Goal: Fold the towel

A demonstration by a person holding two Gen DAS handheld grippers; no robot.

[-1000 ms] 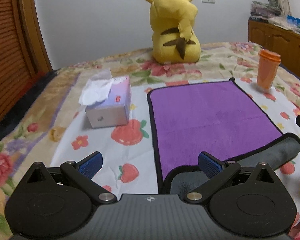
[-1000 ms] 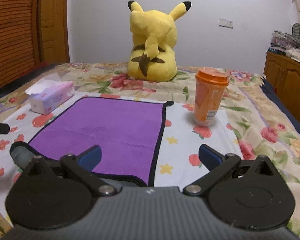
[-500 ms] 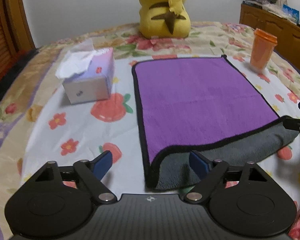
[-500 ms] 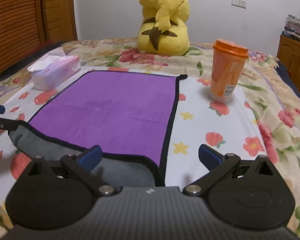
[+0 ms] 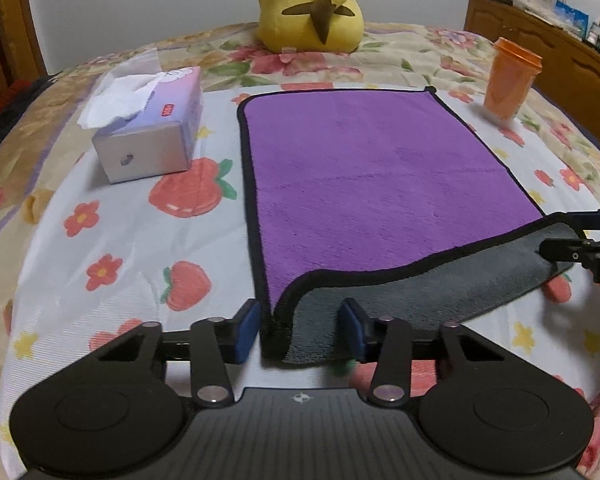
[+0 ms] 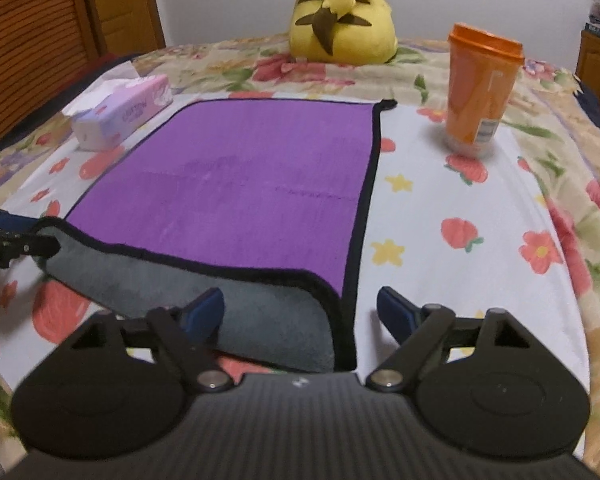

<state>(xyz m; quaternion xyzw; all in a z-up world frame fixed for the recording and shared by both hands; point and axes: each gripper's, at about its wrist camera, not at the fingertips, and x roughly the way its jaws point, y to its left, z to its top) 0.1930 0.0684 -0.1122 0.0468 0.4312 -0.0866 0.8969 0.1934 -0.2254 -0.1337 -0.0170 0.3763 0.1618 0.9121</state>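
Note:
A purple towel (image 5: 372,172) with a black hem and grey underside lies flat on the flowered bed; its near edge is turned over, grey side up. It also shows in the right wrist view (image 6: 244,184). My left gripper (image 5: 299,326) is partly open, its blue pads either side of the towel's near left corner. My right gripper (image 6: 300,312) is open wide around the near right corner, touching nothing. Each gripper's tips show at the far corner in the other's view.
A tissue box (image 5: 148,136) stands left of the towel, an orange lidded cup (image 5: 510,80) at the far right, and a yellow Pikachu plush (image 5: 312,8) behind. A wooden dresser (image 5: 540,40) stands right of the bed, a wooden door (image 6: 40,40) to the left.
Both grippers moved forward and down to the towel's turned-over near edge. The left jaws narrowed around the left corner. More grey underside shows.

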